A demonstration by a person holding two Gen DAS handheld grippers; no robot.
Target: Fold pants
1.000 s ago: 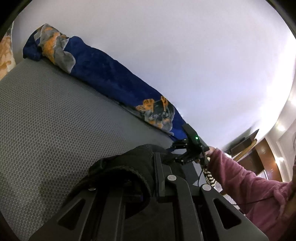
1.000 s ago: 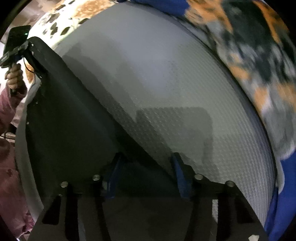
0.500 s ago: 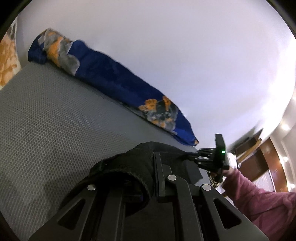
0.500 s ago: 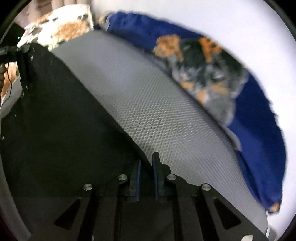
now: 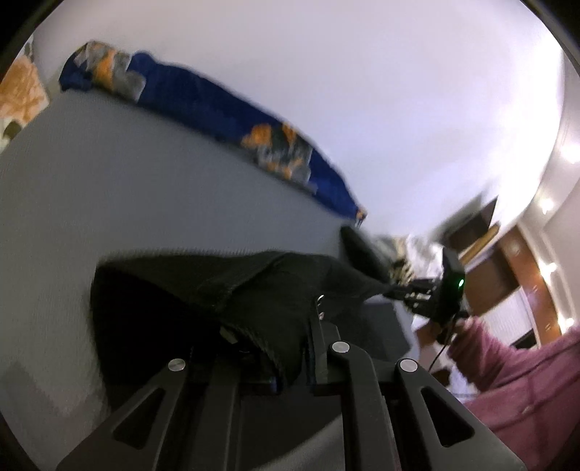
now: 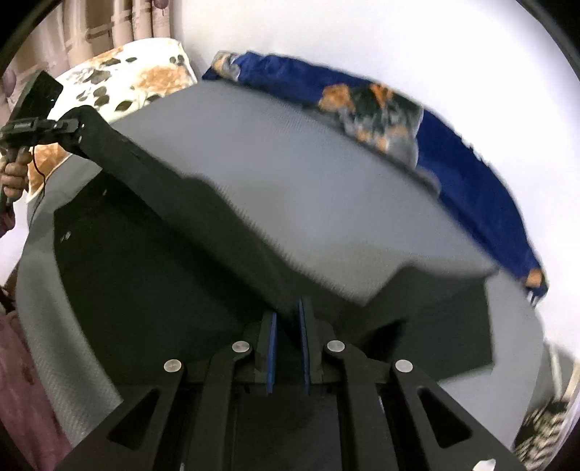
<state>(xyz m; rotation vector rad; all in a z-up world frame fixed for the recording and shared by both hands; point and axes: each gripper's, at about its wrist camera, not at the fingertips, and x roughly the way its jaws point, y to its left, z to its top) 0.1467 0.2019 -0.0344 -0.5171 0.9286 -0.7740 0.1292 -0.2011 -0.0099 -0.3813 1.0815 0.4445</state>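
1. Since a second ago, the right gripper (image 6: 288, 328) has been closed from spread to pinching the pants (image 6: 152, 253) edge, and lifted off the mattress (image 6: 326, 203).
2. Left gripper (image 5: 290, 358) is clamped on bunched pants cloth.
3. Pants are stretched over the mattress between both grippers; soft, limp and light, best taken at edges.

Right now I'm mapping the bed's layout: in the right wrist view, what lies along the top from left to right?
Curtain → floral pillow → blue patterned blanket, running along the white wall down to the right edge of the grey mattress.
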